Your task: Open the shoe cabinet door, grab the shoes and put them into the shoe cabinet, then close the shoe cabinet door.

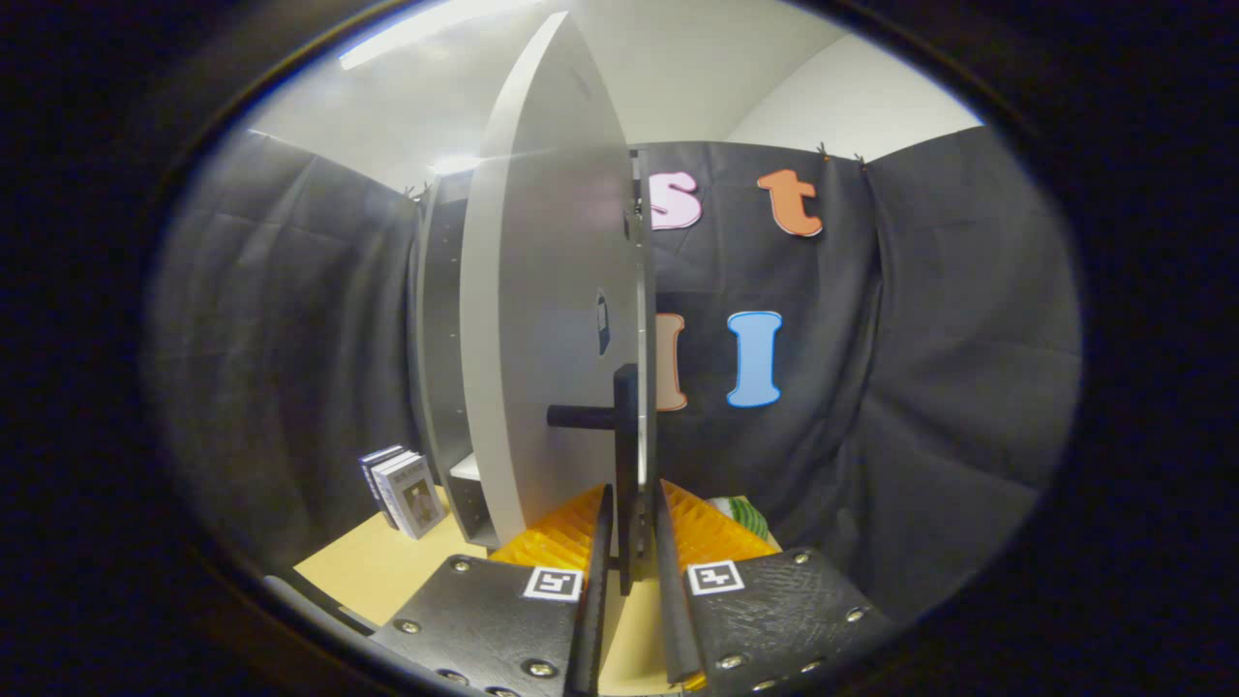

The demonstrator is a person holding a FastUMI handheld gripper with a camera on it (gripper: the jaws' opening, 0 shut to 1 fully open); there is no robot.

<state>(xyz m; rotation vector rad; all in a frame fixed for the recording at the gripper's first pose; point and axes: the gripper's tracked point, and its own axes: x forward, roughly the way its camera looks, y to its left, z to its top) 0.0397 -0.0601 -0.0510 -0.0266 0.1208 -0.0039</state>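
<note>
My tongs (634, 542) sit low centre in the frame, fingers drawn in close on either side of the dark vertical bar of the door handle (624, 455). They look clamped on it, though I cannot see for sure that both pads press against it. The handle's short stem runs left into the pale cabinet door (542, 329), which stands edge-on to me up the middle of the frame, so I judge it swung partly open. To the left of the door, the shoe cabinet (440, 319) shows its inner side wall with rows of peg holes and a bit of a shelf (467, 469) at lower left centre. I can make out no shoes on that shelf. Just right of my fingers, low centre-right, something green and white (745, 513) pokes out. It may be a shoe, but too little shows to say. A few books (402, 489) lean at lower left on the tan surface (368, 566). My reading is that I am at the door stage, opening most likely, since the cabinet looks unfilled. That would leave fetching the shoes, placing them inside, and shutting the door.
</note>
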